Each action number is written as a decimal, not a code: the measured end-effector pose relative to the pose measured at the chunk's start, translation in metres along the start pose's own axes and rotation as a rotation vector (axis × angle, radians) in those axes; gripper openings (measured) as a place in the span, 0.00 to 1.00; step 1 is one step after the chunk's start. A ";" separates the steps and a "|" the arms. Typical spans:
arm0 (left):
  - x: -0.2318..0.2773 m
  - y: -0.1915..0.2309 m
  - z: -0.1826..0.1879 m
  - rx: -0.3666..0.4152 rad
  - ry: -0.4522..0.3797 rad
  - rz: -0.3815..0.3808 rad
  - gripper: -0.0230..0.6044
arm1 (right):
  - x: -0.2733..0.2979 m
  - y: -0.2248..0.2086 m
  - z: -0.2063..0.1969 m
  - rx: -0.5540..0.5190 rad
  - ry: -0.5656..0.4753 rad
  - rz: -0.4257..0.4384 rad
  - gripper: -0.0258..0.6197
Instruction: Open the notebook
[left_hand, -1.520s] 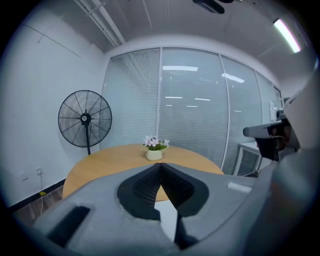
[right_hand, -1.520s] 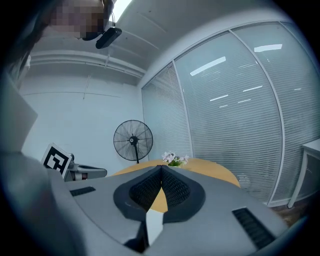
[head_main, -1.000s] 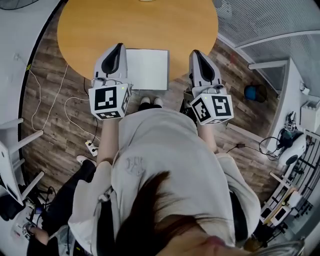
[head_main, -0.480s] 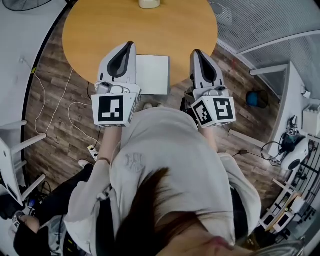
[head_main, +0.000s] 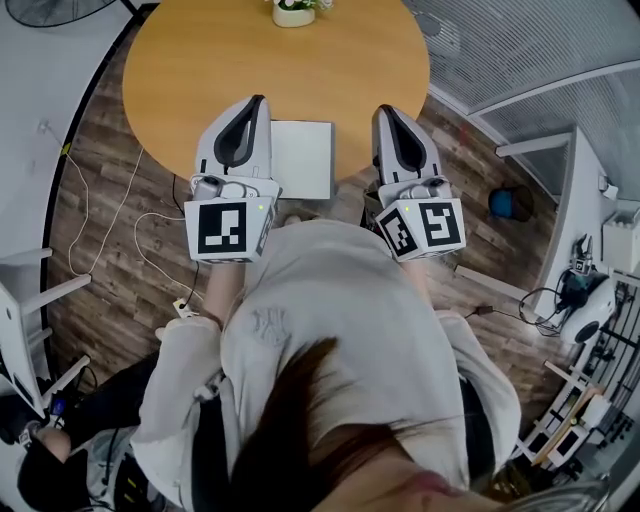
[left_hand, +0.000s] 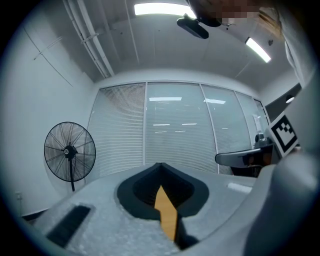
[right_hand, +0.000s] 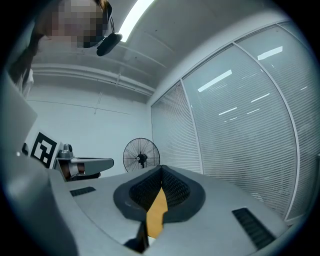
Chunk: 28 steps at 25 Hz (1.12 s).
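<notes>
Notebook: closed, at desk's 6 o'clock edge.
Left tool: jaws together, empty, notebook's 9 o'clock.
Right tool: likewise, 3 o'clock, flanking for the cover.

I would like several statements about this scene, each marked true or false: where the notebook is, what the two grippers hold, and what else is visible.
1. The notebook lies closed on the round table. True.
2. The left gripper grips the notebook. False: its fingers are together on nothing, and the notebook lies on the table, between the two grippers in the head view.
3. A standing fan shows in both gripper views. True.
4. The notebook lies at the table's centre. False: it lies at the near edge, in front of the person.
5. The right gripper is wide open. False: its fingers are together and empty.
6. A plant pot stands at the table's far edge. True.
</notes>
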<state>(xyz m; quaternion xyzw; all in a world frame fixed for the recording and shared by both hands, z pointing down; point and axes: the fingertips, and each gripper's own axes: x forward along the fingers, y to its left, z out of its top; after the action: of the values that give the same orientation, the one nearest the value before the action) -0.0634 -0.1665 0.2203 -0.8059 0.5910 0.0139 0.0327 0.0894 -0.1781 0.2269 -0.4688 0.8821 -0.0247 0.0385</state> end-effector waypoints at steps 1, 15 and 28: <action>0.001 -0.001 0.000 -0.002 0.000 -0.001 0.06 | 0.000 0.000 0.000 -0.001 0.000 0.001 0.04; 0.007 -0.009 -0.009 -0.023 0.018 -0.012 0.06 | 0.000 -0.007 -0.009 -0.019 0.037 -0.015 0.04; 0.009 -0.014 -0.021 -0.026 0.050 -0.016 0.06 | -0.001 -0.012 -0.020 -0.016 0.069 -0.019 0.04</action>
<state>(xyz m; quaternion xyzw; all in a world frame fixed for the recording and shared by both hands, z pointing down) -0.0472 -0.1727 0.2413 -0.8110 0.5851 0.0011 0.0078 0.0979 -0.1838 0.2482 -0.4762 0.8787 -0.0342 0.0042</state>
